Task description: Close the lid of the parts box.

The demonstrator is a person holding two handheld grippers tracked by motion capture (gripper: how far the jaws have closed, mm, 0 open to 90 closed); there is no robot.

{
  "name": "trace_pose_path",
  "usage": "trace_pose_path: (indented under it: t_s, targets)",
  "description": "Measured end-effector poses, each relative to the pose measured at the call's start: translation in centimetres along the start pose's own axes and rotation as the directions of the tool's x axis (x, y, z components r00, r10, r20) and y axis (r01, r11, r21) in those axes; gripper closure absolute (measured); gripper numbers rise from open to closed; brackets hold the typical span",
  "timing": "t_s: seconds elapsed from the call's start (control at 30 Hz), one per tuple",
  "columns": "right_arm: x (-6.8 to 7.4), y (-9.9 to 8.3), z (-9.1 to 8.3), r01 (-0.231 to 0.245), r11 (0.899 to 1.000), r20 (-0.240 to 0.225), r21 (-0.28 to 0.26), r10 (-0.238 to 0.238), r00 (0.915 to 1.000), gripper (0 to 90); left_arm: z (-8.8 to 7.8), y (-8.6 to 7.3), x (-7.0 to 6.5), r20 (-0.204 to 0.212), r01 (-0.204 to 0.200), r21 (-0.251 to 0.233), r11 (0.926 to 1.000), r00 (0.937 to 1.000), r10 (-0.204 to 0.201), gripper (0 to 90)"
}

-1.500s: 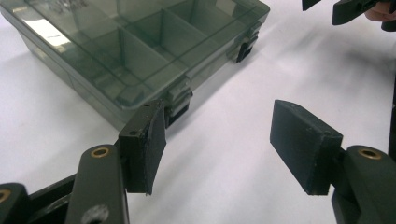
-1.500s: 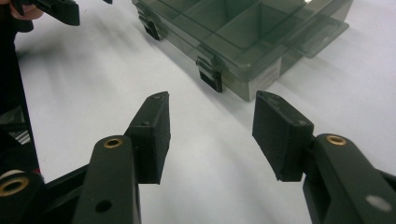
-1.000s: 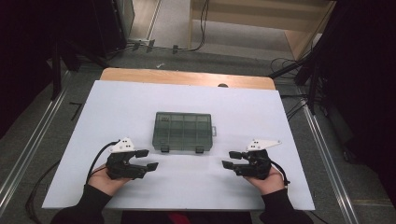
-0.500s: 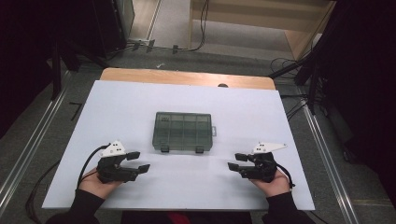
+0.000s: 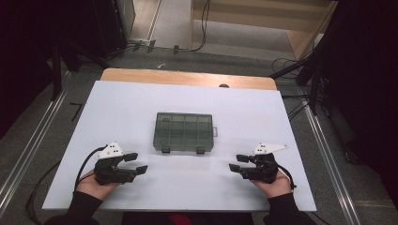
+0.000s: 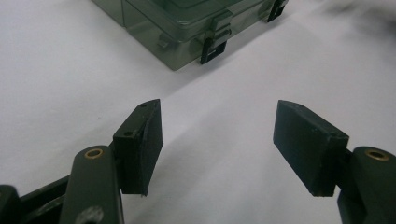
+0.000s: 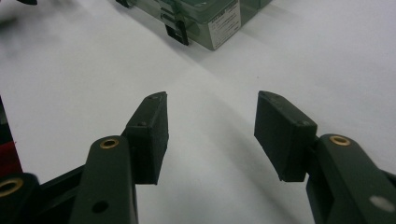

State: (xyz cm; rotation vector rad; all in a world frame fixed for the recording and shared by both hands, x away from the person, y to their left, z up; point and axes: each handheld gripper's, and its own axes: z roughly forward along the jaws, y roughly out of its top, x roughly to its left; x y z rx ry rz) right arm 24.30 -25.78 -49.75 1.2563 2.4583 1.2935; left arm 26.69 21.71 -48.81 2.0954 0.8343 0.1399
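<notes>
Closed green box (image 5: 184, 132) sits flat at centre of the high view, on the white table (image 5: 141, 101), lid shut, two dark latches on its near edge, small tab on its right side.

Left gripper (image 5: 135, 163) at lower left of the frame, held in a hand (image 5: 96, 183), jaws pointing right toward frame centre, standing wide apart with nothing between them. It is near the box's lower-left corner, not touching.

Right gripper (image 5: 238, 163) at lower right, in the other hand (image 5: 272, 185), jaws pointing left, also well open and empty. Near the box's lower-right corner, apart from it.

Left gripper view: box (image 6: 187, 23) at top centre, a latch facing the camera, bare table between the pads.

Right gripper view: box (image 7: 205, 18) at top centre with a white label on its side wall, bare table between the pads.

Both grippers low over the table, box between them and further up the frame.
</notes>
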Motion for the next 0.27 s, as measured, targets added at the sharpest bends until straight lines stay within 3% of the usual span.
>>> trace_pose_path:
  t_s: [0.27]
  targets:
    - [-0.01,-0.03,0.08,0.001,1.000,0.000,0.000,-0.001,1.0000,43.5,0.05,-0.03,0.06,0.002,0.003,0.002,1.0000,1.0000,-0.003,33.2]
